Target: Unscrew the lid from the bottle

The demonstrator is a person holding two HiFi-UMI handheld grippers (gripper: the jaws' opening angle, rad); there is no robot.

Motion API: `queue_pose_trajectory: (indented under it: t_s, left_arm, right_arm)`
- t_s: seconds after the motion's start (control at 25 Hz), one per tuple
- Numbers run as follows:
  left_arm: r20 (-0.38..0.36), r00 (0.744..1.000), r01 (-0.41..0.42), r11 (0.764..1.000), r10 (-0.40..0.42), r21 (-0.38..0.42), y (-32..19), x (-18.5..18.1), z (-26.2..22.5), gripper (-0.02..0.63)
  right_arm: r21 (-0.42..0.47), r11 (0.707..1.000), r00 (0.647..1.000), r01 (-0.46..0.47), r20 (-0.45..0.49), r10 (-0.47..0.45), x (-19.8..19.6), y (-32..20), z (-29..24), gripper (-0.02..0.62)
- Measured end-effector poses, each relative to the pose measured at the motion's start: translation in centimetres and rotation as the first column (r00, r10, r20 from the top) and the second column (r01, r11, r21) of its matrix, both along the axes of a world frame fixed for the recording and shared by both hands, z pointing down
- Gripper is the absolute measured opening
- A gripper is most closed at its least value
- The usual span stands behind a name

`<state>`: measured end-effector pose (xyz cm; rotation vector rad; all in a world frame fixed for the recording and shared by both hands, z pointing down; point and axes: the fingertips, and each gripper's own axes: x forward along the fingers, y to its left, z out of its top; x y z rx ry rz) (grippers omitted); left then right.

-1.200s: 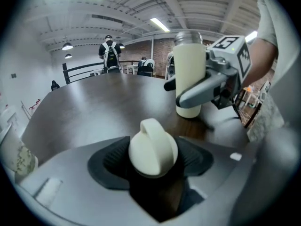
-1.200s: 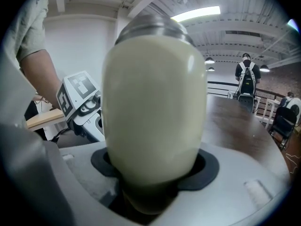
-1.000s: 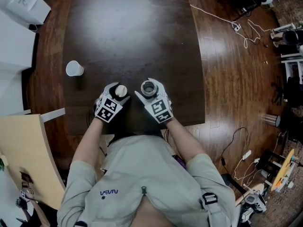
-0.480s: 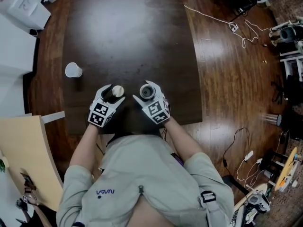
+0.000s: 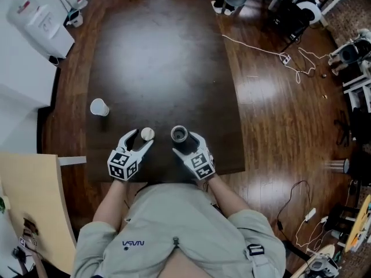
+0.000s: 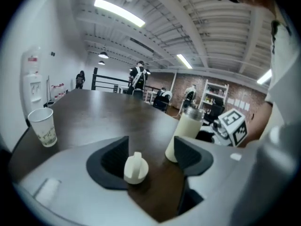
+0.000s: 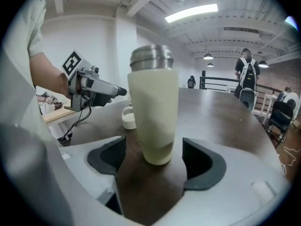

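Item: bottle [image 7: 153, 112], cream body, steel neck, uncapped; stands upright on the dark counter [image 5: 162, 57] between the jaws of the right claw [image 7: 153, 161]. Right claw: jaws wide and opening, pads [image 7: 202, 166] clear of the bottle on both sides, nothing gripped. Item: lid [image 6: 136, 167], white, knobbed; rests on the counter between the jaws of the left claw [image 6: 150, 157], close against its left-hand pad and well apart from the other. Left claw: jaws wide and closing, not pinching the lid; holds nothing. The lid lies to the left of the right claw, near the bottle but apart from it. Judged status: unscrewing done, since lid and bottle sit separately. Accessory: paper cup [image 5: 99, 107], ahead and to the left of the left claw, well apart. Hazards, judged: the tall bottle stands loose, so a pad brushing it as the right claw draws away could tip or drag it. The lid sits off-centre, so the closing left jaws could shove or roll it sideways instead of seating on it. Not determinable: whether the lid actually touches the nearer pad; whether the bottle holds anything, as its mouth shows only as a dark ring in the head view. In the left gripper view the bottle's base is cut off behind that claw's right jaw.
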<state>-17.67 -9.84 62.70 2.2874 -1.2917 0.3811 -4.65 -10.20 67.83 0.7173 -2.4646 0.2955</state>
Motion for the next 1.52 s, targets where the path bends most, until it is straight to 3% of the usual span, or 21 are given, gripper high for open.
queue_pose_trajectory:
  t_s: [0.2,0.36,0.4,0.64,0.88,1.04,1.24,1.4,1.52]
  left_arm:
    - [-0.137,0.98,0.151,0.988,-0.145,0.031,2.6,-0.2,-2.8,0.18]
    - [-0.149,0.959,0.25,0.967,-0.24,0.052,4.6,0.9,-3.8,0.034]
    - [-0.139,0.955,0.271,0.961,-0.261,0.061,5.0,1.3,-4.0,0.004]
    - [-0.125,0.93,0.364,0.916,-0.346,0.168,6.7,4.0,-7.9,0.003]
    - [-0.084,0.931,0.365,0.904,-0.356,0.22,8.7,5.6,-11.0,0.003]
    - [-0.107,0.903,0.429,0.871,-0.415,0.241,10.4,4.7,-12.0,0.003]
    - [-0.157,0.869,0.494,0.833,-0.469,0.248,14.4,6.1,-13.3,0.003]
    - [-0.184,0.854,0.518,0.825,-0.486,0.226,18.3,7.6,-13.4,0.003]
    - [-0.202,0.857,0.511,0.833,-0.475,0.21,21.1,9.5,-13.9,0.003]
  right_arm:
    - [0.002,0.997,0.987,-0.078,0.144,0.077,2.9,0.8,-4.8,0.36]
    - [0.029,0.995,0.968,-0.094,0.237,0.084,4.3,0.8,-9.5,0.042]
    - [0.04,0.995,0.965,-0.086,0.251,0.074,4.4,0.8,-10.3,0.009]
    - [0.079,0.997,0.949,-0.003,0.315,-0.022,4.0,1.1,-14.9,0.0]
    - [0.122,0.99,0.931,0.066,0.35,-0.105,2.6,1.9,-18.5,0.0]
    - [0.118,0.988,0.924,0.099,0.359,-0.135,1.5,3.6,-19.3,0.0]
    - [0.123,0.978,0.926,0.168,0.321,-0.199,2.1,7.4,-19.4,0.0]
    - [0.124,0.975,0.931,0.184,0.296,-0.213,2.9,10.6,-19.6,0.0]
    - [0.111,0.977,0.935,0.184,0.288,-0.209,4.1,13.6,-20.0,0.0]
